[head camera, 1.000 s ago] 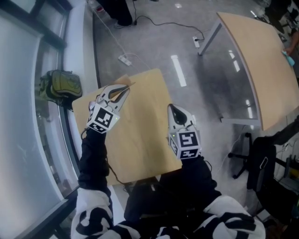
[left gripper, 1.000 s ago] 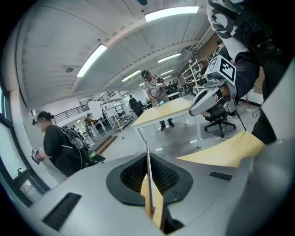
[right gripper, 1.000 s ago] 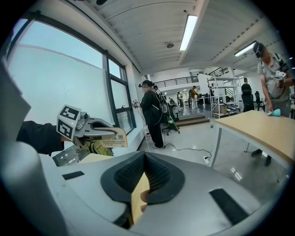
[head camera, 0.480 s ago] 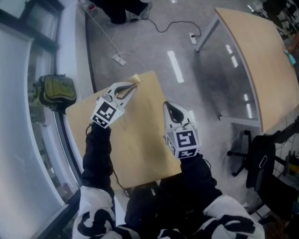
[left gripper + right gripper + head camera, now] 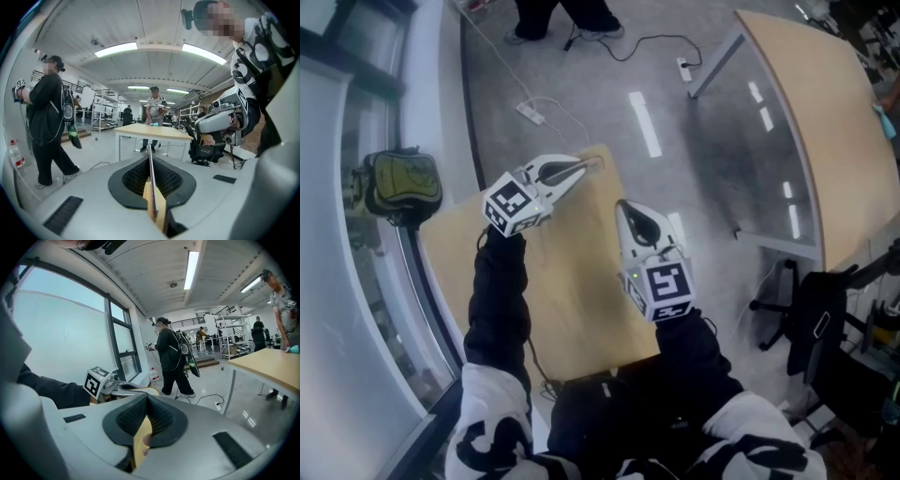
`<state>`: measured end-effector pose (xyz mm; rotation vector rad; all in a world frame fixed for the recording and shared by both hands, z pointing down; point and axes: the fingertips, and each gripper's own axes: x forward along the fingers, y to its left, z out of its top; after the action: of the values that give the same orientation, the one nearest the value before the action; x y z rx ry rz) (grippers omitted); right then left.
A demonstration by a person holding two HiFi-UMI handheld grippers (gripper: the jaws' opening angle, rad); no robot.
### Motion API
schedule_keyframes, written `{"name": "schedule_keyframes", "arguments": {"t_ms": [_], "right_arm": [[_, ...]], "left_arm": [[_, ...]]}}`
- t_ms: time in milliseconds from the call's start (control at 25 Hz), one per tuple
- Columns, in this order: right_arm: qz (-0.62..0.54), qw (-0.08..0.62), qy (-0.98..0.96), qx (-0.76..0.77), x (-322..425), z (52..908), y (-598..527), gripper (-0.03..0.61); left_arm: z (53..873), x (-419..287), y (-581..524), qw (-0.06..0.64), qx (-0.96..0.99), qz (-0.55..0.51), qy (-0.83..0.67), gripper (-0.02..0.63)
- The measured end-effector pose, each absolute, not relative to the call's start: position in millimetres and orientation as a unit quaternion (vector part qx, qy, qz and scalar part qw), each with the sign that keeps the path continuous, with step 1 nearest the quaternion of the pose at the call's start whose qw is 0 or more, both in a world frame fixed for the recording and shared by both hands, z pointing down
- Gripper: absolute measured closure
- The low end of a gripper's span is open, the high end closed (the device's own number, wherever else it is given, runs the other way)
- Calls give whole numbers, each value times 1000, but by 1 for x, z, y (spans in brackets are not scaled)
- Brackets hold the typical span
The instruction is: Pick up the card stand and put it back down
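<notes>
The fingers of the left gripper (image 5: 579, 168) are pressed together on a thin flat card stand (image 5: 150, 161), which shows only as a pale edge between the black pads. It is held over the far corner of the square light-wood tabletop (image 5: 581, 300); whether it touches the wood I cannot tell. The fingers of the right gripper (image 5: 628, 208) are closed too, with nothing between them, above the right side of the tabletop
</notes>
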<state>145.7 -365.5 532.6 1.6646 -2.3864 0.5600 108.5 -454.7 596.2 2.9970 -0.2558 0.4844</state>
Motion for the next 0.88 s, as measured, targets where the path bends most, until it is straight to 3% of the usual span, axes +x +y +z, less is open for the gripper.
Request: {"name": "schedule_keyframes", "arguments": {"t_ms": [640,760,880], "right_arm": [[216,116,-791,561,160,565,-363,558],[217,122,-790,560,160,567,-358,558],[215,127,-790,560,158,567,-353,558]], "left_arm": [[649,131,-463,137,980,143,-19,591],[650,130,-463,142,979,146,-27,563],[652,119,-465,137,975,166,-52,484]]}}
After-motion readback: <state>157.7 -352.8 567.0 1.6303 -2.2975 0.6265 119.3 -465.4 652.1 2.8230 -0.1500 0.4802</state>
